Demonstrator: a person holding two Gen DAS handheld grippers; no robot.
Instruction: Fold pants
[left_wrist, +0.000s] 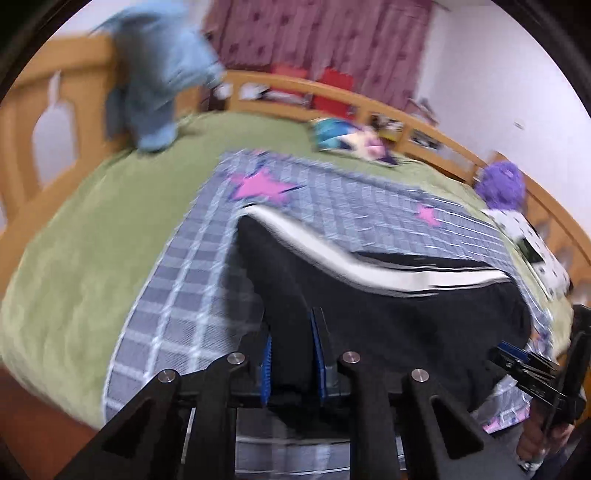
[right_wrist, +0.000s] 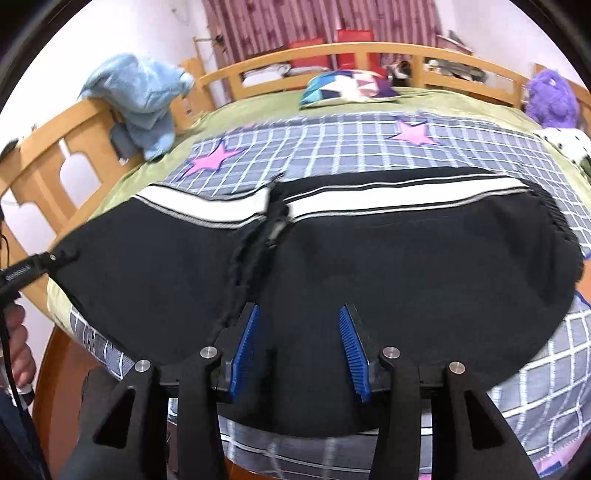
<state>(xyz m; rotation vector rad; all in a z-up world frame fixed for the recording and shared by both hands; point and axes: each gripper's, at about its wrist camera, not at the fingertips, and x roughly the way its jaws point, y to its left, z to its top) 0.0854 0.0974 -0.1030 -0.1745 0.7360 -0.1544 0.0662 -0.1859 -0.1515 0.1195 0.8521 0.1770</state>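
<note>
Black pants (right_wrist: 406, 258) with a white side stripe (right_wrist: 369, 201) lie across a grey checked blanket on the bed. In the right wrist view my right gripper (right_wrist: 299, 350) has its blue pads wide apart over the near edge of the black fabric. The left gripper (right_wrist: 37, 269) shows at the left edge, at the pants' left end. In the left wrist view my left gripper (left_wrist: 293, 354) has its pads close together with black pants fabric (left_wrist: 369, 288) between them. The right gripper (left_wrist: 524, 365) shows at the right edge. That view is motion-blurred.
The checked blanket (right_wrist: 332, 147) with pink stars lies on a green cover (left_wrist: 92, 240). A wooden bed rail (right_wrist: 369, 51) runs around the bed. A blue towel (right_wrist: 140, 96) hangs on the left rail. A patterned pillow (right_wrist: 347, 86) and purple plush (right_wrist: 550, 96) lie at the back.
</note>
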